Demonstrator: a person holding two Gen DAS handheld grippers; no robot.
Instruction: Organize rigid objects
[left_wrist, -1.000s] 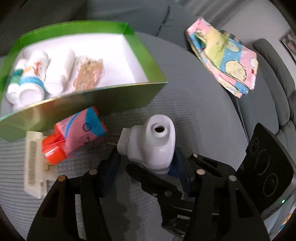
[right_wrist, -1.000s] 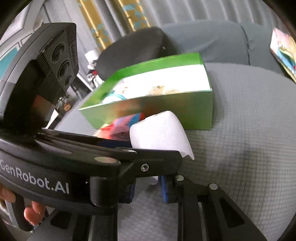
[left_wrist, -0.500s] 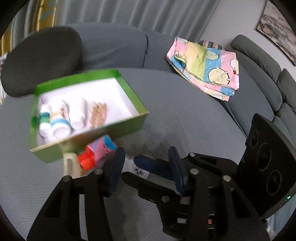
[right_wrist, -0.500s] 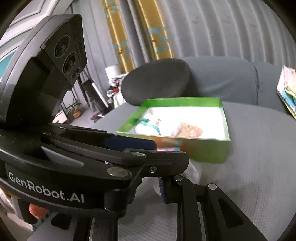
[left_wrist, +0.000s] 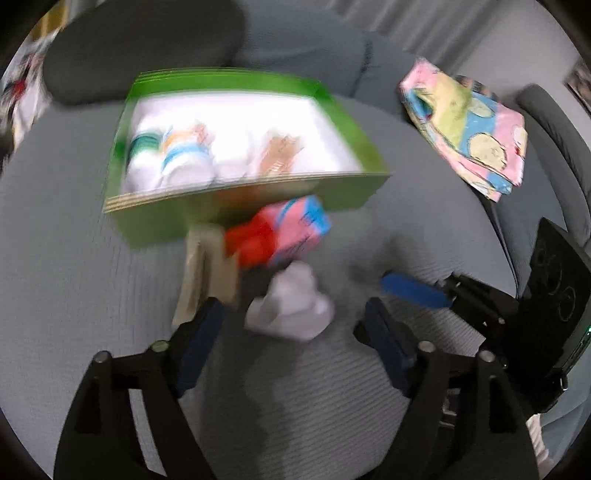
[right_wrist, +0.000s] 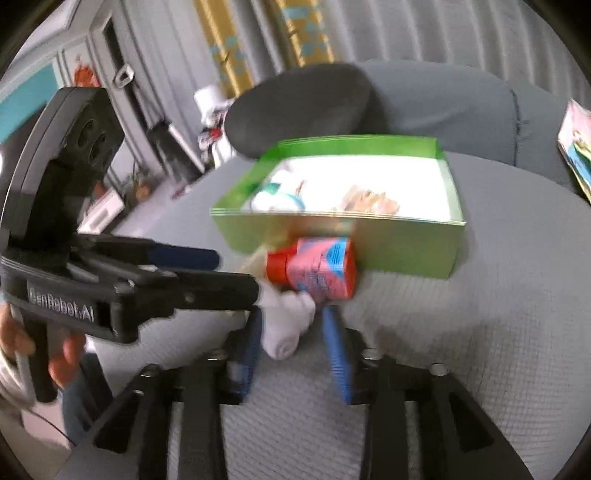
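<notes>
**White piece lies loose, both claws parting**

The white plastic piece lies on the grey cushion, just at 6 o'clock of the pink bottle with the red cap and the green box. The left claw and right claw are both opening, the piece between their pads but unpressed. Best judged: let one claw re-grip it squarely across its body, lift clear of the bottle, then carry it toward 12 o'clock into the box.

Folded patterned cloth on grey sofa; dark cushion behind.
</notes>
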